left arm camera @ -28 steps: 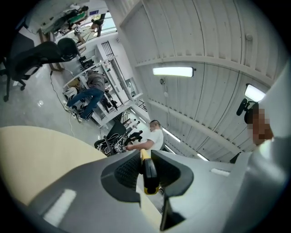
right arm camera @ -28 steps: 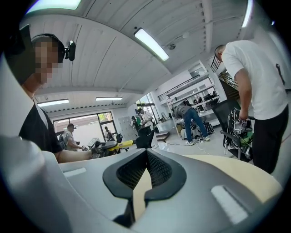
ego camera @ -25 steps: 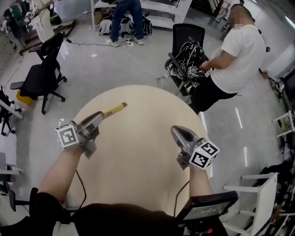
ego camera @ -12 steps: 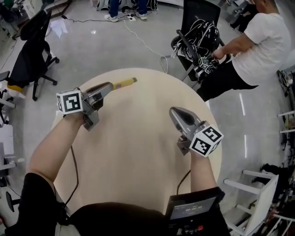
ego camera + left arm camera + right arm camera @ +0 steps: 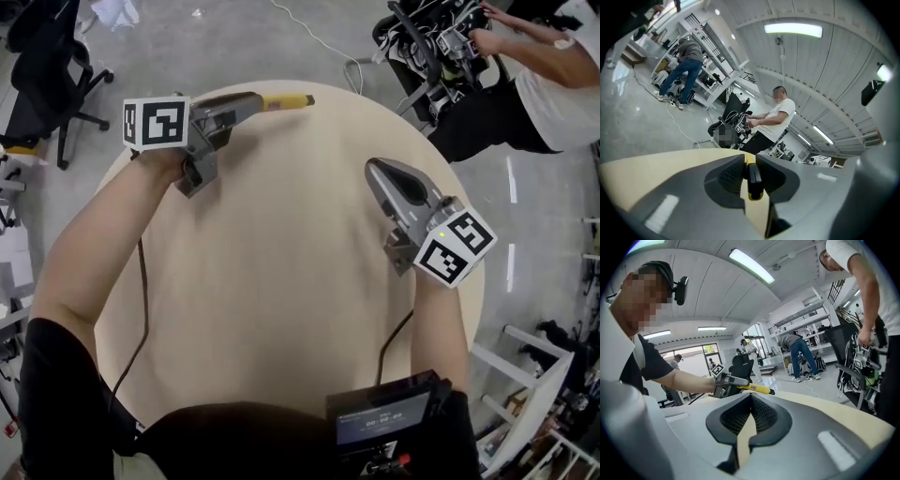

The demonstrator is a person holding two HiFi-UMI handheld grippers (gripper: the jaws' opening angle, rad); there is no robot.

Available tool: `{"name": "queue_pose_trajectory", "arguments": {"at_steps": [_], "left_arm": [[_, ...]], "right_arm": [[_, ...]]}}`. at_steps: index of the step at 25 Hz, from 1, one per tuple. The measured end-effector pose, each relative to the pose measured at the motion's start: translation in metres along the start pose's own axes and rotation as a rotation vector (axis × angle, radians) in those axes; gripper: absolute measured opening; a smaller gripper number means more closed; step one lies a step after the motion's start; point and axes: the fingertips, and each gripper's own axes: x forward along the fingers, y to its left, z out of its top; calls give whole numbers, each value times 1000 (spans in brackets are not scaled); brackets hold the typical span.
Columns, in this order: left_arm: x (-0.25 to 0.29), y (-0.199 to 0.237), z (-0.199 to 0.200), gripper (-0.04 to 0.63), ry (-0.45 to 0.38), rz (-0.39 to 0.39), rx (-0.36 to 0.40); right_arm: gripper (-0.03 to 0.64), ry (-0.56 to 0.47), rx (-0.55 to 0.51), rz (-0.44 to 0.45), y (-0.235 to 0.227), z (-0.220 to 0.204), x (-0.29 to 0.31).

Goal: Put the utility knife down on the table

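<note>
My left tongs [image 5: 253, 99] pinch yellow utility knife [image 5: 286, 101]; long axis runs across upper frame, free end pointing right, over table [image 5: 281, 281] rim. My right tongs [image 5: 375, 171] pressed together, empty.

Yellow utility knife [image 5: 754, 183] in left gripper [image 5: 749, 161]

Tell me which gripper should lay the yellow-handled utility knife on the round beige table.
Left. The left gripper is shut on the yellow utility knife near the round beige table's far edge; the right gripper is shut and empty.
</note>
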Motion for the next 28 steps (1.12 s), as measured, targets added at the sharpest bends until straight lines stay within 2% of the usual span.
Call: {"name": "queue_pose_trajectory", "arguments": {"at_steps": [6, 9, 12, 14, 17, 21, 26, 27, 28], "left_arm": [[29, 17, -6, 69, 84, -1, 91], [34, 17, -7, 71, 142, 18, 216], [42, 15, -3, 265, 170, 72, 352], [43, 14, 3, 309, 146, 91, 390], [35, 13, 9, 322, 80, 78, 371], [33, 14, 6, 324, 53, 54, 329], [19, 13, 11, 319, -36, 51, 305], [13, 13, 13, 295, -55, 58, 313], [4, 11, 17, 231, -89, 66, 323]], "right_arm": [[15, -3, -12, 19, -5, -6, 11], [15, -9, -5, 34, -1, -8, 14], [15, -9, -5, 44, -2, -6, 13], [15, -13, -6, 49, 0, -5, 13], [15, -17, -5, 52, 6, -7, 16], [15, -17, -1, 49, 5, -8, 16], [15, -41, 40, 45, -2, -7, 12], [15, -44, 45, 40, -4, -7, 11], [15, -47, 48, 33, -6, -7, 9]]}}
